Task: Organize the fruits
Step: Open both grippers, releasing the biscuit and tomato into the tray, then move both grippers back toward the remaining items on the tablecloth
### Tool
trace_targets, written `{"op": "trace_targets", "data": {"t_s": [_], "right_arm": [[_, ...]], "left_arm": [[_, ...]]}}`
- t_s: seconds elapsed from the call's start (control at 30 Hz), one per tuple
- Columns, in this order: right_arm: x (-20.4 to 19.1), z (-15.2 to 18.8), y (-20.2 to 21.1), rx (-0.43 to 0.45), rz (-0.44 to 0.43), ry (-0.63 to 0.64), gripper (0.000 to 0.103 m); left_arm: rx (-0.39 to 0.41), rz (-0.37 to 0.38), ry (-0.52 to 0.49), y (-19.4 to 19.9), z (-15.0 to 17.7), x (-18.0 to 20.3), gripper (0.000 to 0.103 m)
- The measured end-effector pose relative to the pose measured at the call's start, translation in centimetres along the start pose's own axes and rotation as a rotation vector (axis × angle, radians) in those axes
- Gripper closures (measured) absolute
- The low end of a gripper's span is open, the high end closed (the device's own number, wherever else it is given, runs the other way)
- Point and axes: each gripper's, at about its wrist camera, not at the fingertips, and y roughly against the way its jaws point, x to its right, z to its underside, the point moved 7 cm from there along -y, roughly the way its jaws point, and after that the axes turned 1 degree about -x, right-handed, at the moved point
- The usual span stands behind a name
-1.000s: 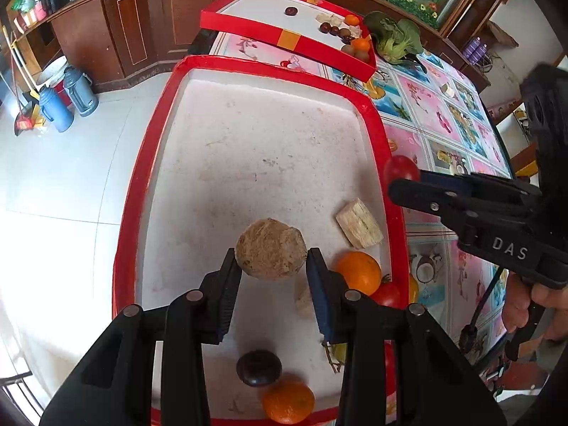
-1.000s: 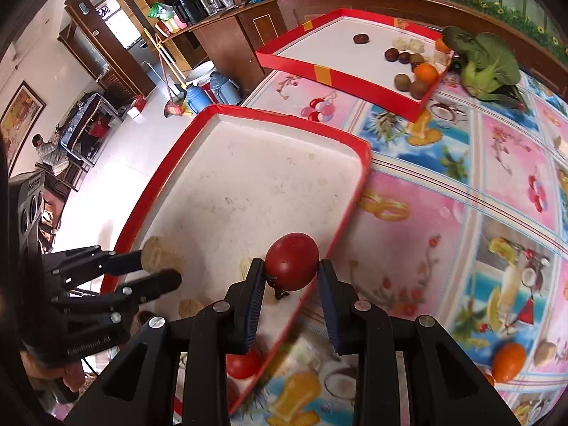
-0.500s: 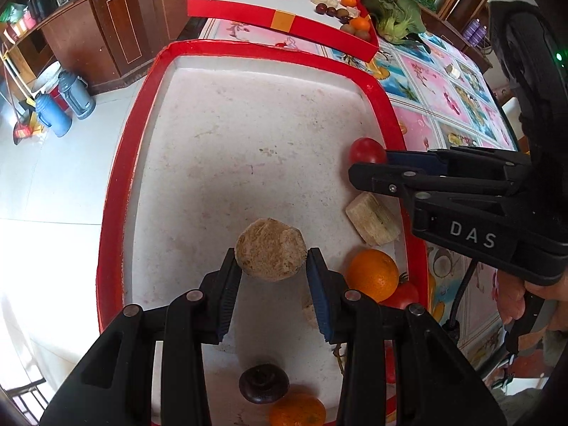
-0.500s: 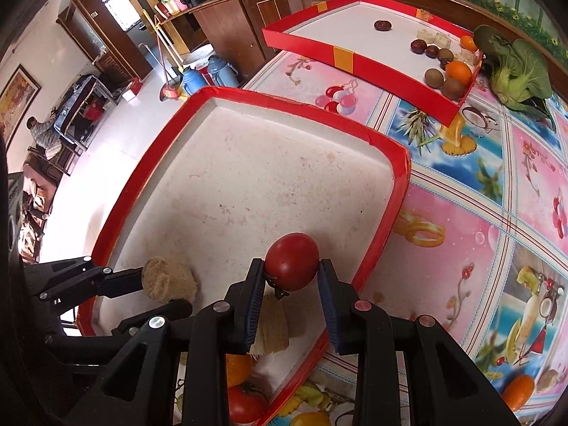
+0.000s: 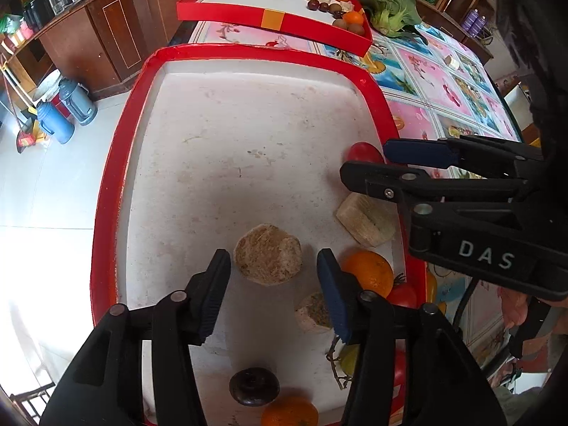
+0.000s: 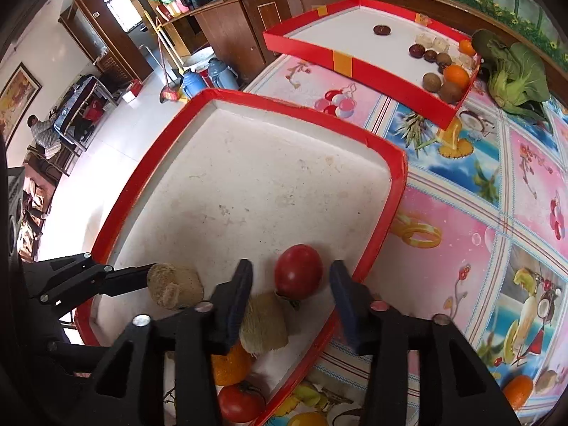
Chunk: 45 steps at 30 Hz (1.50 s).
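Note:
A red-rimmed white tray [image 5: 113, 163] lies on the table. My left gripper [image 5: 273, 284] is open, its jaws either side of a round tan cake-like piece [image 5: 268, 254] resting on the tray. My right gripper [image 6: 289, 291] is open around a red tomato [image 6: 298, 271] on the tray near its right rim [image 6: 387, 213]. The tomato also shows in the left wrist view [image 5: 364, 152]. The tray's near end holds a pale block [image 5: 365, 220], an orange [image 5: 369, 271], a smaller tan piece [image 5: 314, 314], a dark fruit [image 5: 254, 387] and another orange [image 5: 289, 413].
A second red tray [image 6: 355, 67] at the table's far end holds several small fruits. A green leafy vegetable [image 6: 514, 78] lies beside it. A tomato [image 6: 241, 403] and an orange [image 6: 516, 396] sit near the table's front. The tablecloth [image 6: 497, 177] is patterned pink.
Both grippers have opened. The tan piece and the tomato, held before, now rest on the tray between the spread jaws. Both grippers came lower and farther over the tray.

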Motion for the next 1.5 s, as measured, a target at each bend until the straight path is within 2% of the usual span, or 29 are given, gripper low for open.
{"op": "trace_targets", "data": {"t_s": [0.13,0.27,0.4,0.5,0.6,0.73,1.17,1.37,1.5], "right_arm": [[0.4,0.3,1.5,0.028,-0.006,-0.025,0.051],[1.2,0.9,3.3,0.065,-0.010,-0.060,0.040],[2.0,1.8,4.7,0.076,-0.002,-0.074,0.037],[3.0,2.8,6.0,0.093,0.011,-0.082,0.036],[4.4,4.3,7.4,0.108,0.018,-0.100,0.034],[6.9,7.0,8.8,0.109,0.037,-0.146,0.034],[17.1,15.8,12.4,0.106,0.112,-0.397,0.034],[20.1,17.5,13.3,0.116,0.116,-0.481,0.034],[20.9,17.2,13.5,0.124,0.102,-0.476,0.035]], "left_arm": [[0.005,-0.009,-0.004,0.2,0.0,0.4,0.053],[0.018,-0.022,-0.016,0.8,0.0,0.9,0.045],[0.025,-0.044,-0.033,1.5,0.0,1.7,0.044],[0.037,-0.045,-0.033,2.3,0.1,2.3,0.044],[0.054,-0.040,-0.035,3.3,0.3,3.1,0.037],[0.074,-0.030,-0.054,4.3,0.6,4.8,0.036],[0.034,0.063,-0.237,2.8,1.3,15.5,0.037],[0.002,0.139,-0.291,1.4,1.4,20.3,0.037],[-0.012,0.166,-0.299,0.1,1.0,23.0,0.039]]}}
